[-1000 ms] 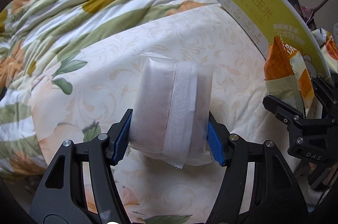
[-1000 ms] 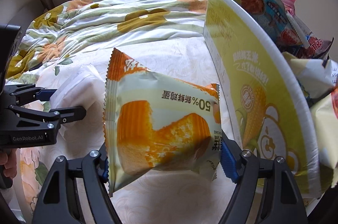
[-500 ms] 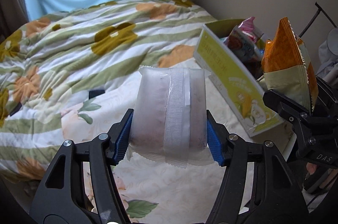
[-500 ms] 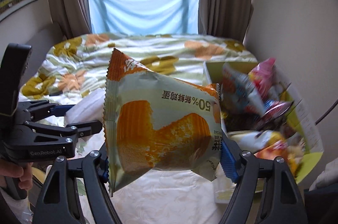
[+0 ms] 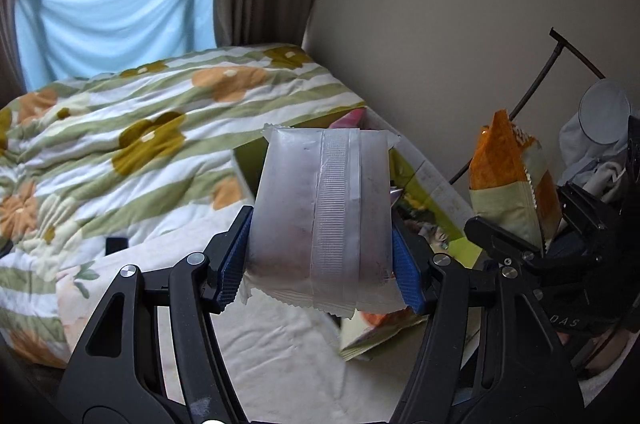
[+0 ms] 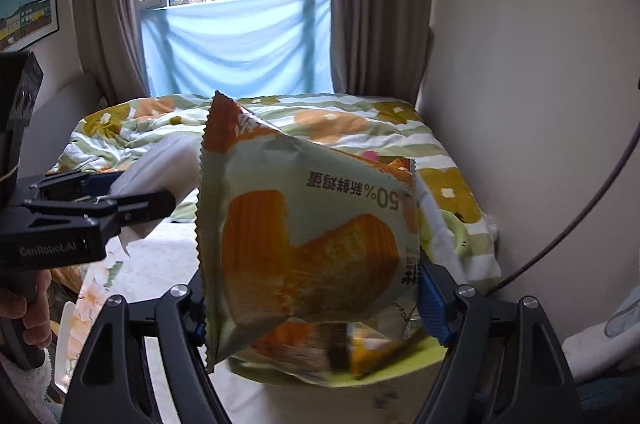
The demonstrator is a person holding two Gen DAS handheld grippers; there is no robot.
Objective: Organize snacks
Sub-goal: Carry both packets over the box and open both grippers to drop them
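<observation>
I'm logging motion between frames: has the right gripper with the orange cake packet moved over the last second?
Yes. The right gripper, shut on the orange cake packet, has risen and tilted up: the yellow snack box that stood beside it now lies low beneath the packet, with the window in view.

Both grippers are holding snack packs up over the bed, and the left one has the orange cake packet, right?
Not quite: the left gripper holds a frosted white packet, as its wrist view shows. The orange cake packet is in the right gripper.
</observation>
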